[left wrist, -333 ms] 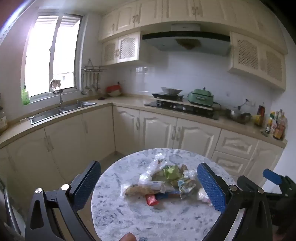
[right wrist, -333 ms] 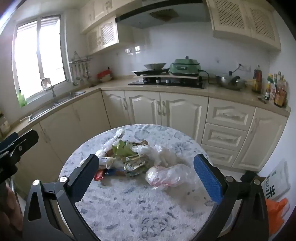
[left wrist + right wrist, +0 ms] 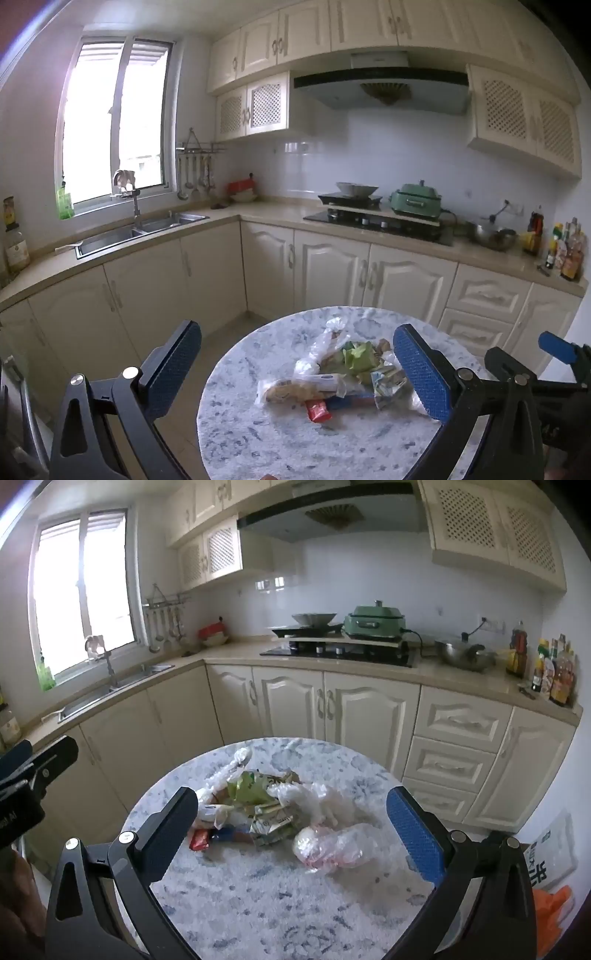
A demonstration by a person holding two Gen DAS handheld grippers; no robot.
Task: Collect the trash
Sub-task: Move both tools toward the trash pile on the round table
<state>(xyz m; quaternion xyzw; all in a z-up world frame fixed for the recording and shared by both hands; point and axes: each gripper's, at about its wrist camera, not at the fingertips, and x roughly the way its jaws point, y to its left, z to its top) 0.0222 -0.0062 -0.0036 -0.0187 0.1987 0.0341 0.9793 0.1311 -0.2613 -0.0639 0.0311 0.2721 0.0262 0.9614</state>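
Note:
A heap of trash [image 3: 347,373] lies on a round marble table [image 3: 280,443]: clear plastic bags, a green wrapper [image 3: 356,356], a small red packet [image 3: 317,410] and crumpled printed packs. It also shows in the right wrist view [image 3: 273,812], with a clear bag [image 3: 332,847] holding something pink at its near right. My left gripper [image 3: 299,369] is open and empty, held above the table's near left side. My right gripper [image 3: 295,830] is open and empty, held above the table in front of the heap. Its blue fingertip [image 3: 557,347] shows at the right of the left wrist view.
Cream kitchen cabinets [image 3: 332,269] run behind the table, with a sink [image 3: 140,232] at the left and a stove [image 3: 373,218] at the back. Bottles [image 3: 569,251] stand on the counter's right end. An orange bag [image 3: 554,912] and a white sack [image 3: 554,849] lie on the floor to the right.
Both views have barely shifted. The grippers stay open and the trash heap has not moved.

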